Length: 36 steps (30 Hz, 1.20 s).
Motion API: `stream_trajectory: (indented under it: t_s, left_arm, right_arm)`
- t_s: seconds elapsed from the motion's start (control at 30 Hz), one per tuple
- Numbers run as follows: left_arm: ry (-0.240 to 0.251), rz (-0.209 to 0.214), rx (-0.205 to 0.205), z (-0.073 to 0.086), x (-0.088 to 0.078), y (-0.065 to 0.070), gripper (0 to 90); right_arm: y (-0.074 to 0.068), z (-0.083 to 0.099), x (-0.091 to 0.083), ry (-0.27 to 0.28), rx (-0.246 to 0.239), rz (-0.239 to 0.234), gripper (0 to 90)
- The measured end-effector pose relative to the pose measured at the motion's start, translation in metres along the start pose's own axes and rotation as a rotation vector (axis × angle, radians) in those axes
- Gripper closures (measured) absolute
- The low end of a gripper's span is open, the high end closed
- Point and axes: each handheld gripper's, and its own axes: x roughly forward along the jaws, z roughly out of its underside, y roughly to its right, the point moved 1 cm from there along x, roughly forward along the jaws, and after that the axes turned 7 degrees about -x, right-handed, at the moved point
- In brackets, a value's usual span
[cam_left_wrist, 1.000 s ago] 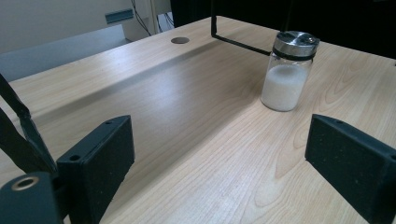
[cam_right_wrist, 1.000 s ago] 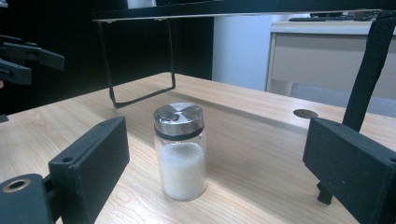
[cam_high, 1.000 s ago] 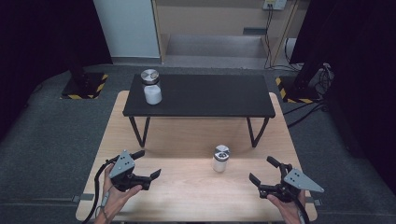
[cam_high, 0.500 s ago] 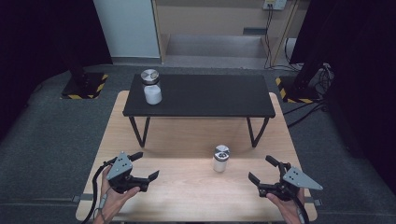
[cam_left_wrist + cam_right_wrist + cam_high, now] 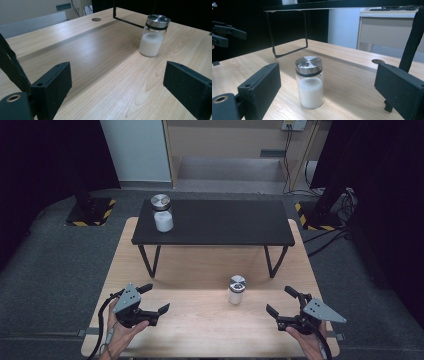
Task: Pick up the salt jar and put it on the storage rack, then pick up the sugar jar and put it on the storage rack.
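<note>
A light wooden table (image 5: 200, 320) stood on a grey carpeted floor (image 5: 50, 270), with a low black metal-legged shelf (image 5: 215, 222) set across its far half. At the near edge, the right gripper (image 5: 283, 303) was held low above the wood, its jaws spread wide and empty, aimed toward a small clear glass jar with a silver screw lid, half full of white powder (image 5: 236, 290); in the right gripper view the jar (image 5: 309, 82) stood upright between the two black pads (image 5: 260, 87) but farther off, not yet enclosed. The left gripper (image 5: 155, 299), likewise spread wide and empty, hovered near the opposite corner, well apart from the jar (image 5: 153, 35), which appeared off toward its right jaw. A second, similar lidded jar (image 5: 162, 213) stood upright on the left end of the black shelf. Judged from this arrangement, the chief risk lay in the approach: a jaw arriving off-centre could nudge the tall, narrow jar and tip it, and a grip taken high on the smooth lid rather than the glass body might slip.
</note>
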Motion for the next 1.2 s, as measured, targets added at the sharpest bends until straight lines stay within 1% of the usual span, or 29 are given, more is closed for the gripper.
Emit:
stream_trajectory:
  t_s: [0.13,0.4,0.73,0.97,1.07,1.1,1.2]
  left_arm:
    - [0.002,-0.002,0.003,0.000,-0.001,0.000,7.3]
    - [0.002,-0.006,-0.019,0.001,-0.002,-0.003,7.2]
    - [0.004,-0.008,-0.012,0.002,-0.003,-0.002,7.3]
    - [-0.004,-0.008,-0.005,0.001,-0.002,-0.001,7.2]
    - [-0.005,-0.006,-0.003,0.001,-0.002,-0.001,7.2]
    - [-0.006,-0.005,-0.003,0.001,-0.002,-0.001,7.2]
    - [-0.008,-0.007,-0.002,0.001,-0.001,-0.001,7.2]
  right_arm:
    - [0.000,0.000,-0.001,0.000,-0.001,0.002,6.8]
    - [0.001,0.000,-0.003,0.008,0.003,0.010,6.8]
    - [0.004,-0.002,-0.004,0.004,0.004,-0.001,6.5]
    - [0.006,-0.007,-0.005,-0.007,0.000,-0.016,6.0]
    - [0.007,-0.010,-0.004,-0.008,0.005,-0.026,5.7]
    - [0.007,-0.013,-0.004,-0.012,0.002,-0.030,5.6]
    - [0.011,-0.018,-0.003,-0.023,0.017,-0.054,4.6]
